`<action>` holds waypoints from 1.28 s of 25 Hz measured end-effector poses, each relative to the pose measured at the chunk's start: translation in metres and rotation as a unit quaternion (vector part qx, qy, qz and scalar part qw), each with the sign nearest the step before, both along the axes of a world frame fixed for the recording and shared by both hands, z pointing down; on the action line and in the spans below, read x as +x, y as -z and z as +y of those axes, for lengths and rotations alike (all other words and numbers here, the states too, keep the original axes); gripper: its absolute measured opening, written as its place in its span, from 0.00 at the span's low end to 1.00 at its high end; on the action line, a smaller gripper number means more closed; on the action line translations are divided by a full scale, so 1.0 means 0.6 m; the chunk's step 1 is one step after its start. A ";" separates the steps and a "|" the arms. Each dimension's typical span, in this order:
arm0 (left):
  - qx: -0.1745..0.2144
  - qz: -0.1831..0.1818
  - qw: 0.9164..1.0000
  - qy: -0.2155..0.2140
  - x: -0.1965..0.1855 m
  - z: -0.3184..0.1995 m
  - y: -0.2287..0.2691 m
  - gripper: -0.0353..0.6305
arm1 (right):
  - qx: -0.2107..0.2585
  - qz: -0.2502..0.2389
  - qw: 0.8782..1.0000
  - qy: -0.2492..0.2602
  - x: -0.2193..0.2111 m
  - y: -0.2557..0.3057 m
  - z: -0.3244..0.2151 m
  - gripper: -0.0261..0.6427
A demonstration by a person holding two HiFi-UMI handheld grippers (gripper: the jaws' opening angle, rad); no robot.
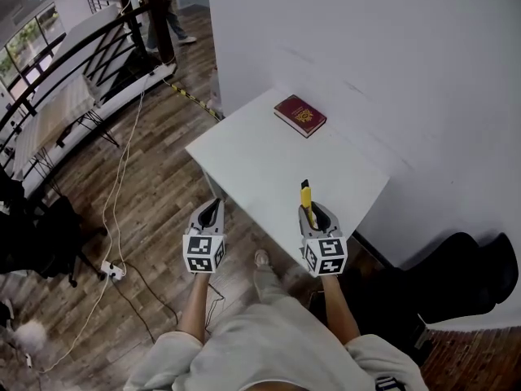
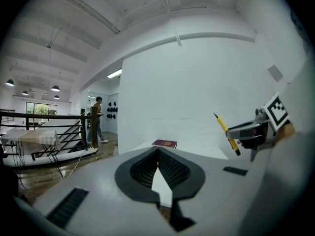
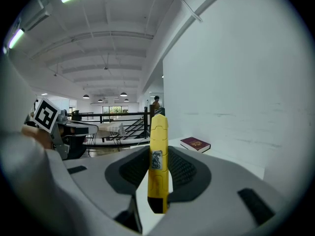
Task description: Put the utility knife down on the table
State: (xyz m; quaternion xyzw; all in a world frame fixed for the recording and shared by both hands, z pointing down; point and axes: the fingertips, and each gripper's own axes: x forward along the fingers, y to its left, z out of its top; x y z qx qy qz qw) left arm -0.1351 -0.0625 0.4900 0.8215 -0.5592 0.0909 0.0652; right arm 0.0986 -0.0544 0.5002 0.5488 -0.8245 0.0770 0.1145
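- How far along are we?
- Our right gripper [image 1: 314,213] pinches the utility knife [image 3: 158,161] upright over the table [image 1: 260,157]; our left gripper [image 1: 211,212] has its jaws together, empty. We haven't laid it down yet

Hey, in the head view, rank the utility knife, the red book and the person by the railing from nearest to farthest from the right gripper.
1. utility knife: clamped in the right gripper, pointing ahead.
2. red book: flat at the far corner of the table.
3. person: far off, at the picture's upper left.
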 end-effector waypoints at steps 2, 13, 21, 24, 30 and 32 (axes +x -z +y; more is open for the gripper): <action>-0.001 -0.002 1.000 0.001 -0.003 -0.028 -0.001 0.06 | -0.001 -0.001 1.000 0.002 -0.004 -0.001 -0.030 0.20; 0.004 -0.001 1.000 0.010 -0.008 -0.220 0.026 0.06 | 0.005 -0.006 1.000 0.013 -0.016 0.026 -0.225 0.21; -0.009 -0.006 1.000 0.009 0.008 -0.348 0.011 0.06 | -0.008 -0.018 1.000 0.016 -0.010 0.008 -0.345 0.20; -0.014 -0.006 1.000 0.006 0.017 -0.387 0.001 0.06 | -0.015 -0.021 1.000 0.015 -0.007 -0.005 -0.381 0.21; -0.041 -0.013 0.999 0.003 0.026 -0.433 -0.034 0.06 | -0.037 -0.033 0.999 0.021 -0.012 -0.035 -0.420 0.21; -0.049 -0.016 0.999 0.001 0.028 -0.445 -0.045 0.06 | -0.044 -0.036 0.998 0.023 -0.015 -0.047 -0.432 0.21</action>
